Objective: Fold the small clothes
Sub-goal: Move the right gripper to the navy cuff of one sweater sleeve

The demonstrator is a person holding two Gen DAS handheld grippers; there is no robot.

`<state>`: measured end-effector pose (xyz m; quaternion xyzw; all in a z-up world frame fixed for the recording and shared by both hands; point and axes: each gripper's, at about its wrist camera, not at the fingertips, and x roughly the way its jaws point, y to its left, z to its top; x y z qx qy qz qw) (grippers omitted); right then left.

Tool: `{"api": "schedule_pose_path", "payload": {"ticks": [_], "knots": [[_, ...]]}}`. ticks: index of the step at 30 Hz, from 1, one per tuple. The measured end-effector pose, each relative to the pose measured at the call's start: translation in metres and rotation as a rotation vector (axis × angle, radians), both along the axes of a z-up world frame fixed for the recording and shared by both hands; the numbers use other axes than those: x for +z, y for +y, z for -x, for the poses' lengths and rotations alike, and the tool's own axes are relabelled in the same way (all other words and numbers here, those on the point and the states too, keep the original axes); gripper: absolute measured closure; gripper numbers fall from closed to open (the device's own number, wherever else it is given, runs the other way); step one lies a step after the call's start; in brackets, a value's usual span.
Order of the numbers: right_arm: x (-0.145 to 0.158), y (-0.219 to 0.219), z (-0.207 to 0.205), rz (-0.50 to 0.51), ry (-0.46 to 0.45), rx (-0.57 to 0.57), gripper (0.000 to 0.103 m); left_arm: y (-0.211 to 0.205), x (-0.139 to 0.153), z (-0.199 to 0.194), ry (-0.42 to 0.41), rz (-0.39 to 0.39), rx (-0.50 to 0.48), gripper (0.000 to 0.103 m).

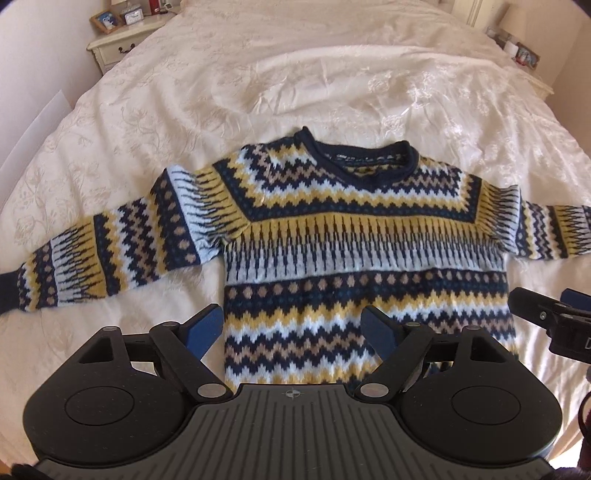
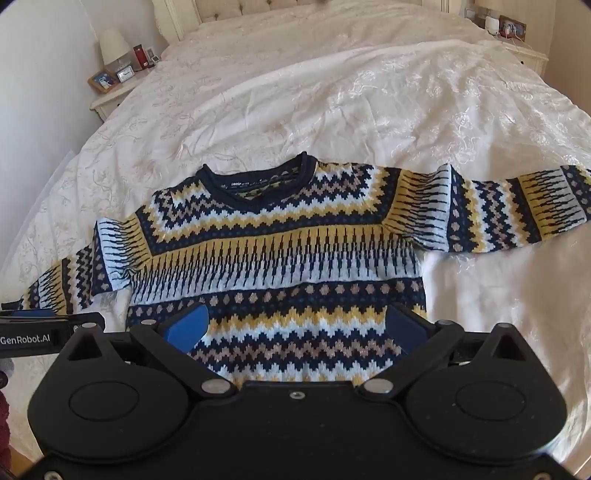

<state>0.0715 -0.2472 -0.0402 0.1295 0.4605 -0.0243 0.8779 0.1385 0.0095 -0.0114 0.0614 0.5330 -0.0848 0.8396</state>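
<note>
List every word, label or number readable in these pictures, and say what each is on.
"GenRobot.AI": white print on the side of the left gripper, seen from the right wrist.
Neck label inside the sweater collar: too small and blurred to read.
Frames and clock on the nightstand: unreadable.

cream bedspread [image 1: 295, 74], nightstand [image 1: 118, 42] with photo frame [image 1: 105, 20]

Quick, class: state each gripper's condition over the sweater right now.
Left gripper: open, holding nothing, above the sweater.
Right gripper: open, holding nothing.
</note>
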Motion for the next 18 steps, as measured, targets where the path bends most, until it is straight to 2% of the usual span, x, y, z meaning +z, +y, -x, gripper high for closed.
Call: {"api": "schedule_pose_path", "payload": {"ticks": [3,5,8,11,14,18], "knots": [[-0.005,-0.018,-0.004,-0.003,-0.011,-0.021,0.004,-0.006,-0.002,-0.008,-0.013,0.052,-0.018,0.023],[-0.01,-0.036,-0.006,-0.019,-0.005,-0.041,0.012,-0.012,-0.003,-0.01,-0.017,0.075,-0.029,0.024],[-0.014,-0.072,-0.006,-0.043,-0.012,-0.086,0.012,-0.02,-0.003,-0.008,-0.045,0.102,-0.023,0.024],[-0.017,-0.111,-0.008,-0.018,-0.011,-0.122,0.012,-0.03,-0.001,-0.005,-0.068,0.122,0.012,0.025],[-0.02,-0.151,-0.013,-0.003,-0.002,-0.128,0.012,-0.041,0.004,0.001,-0.097,0.114,0.079,0.025],[-0.022,-0.21,-0.021,-0.047,-0.012,-0.118,0.013,-0.061,0.006,0.007,-0.122,0.072,0.127,0.025]]}}
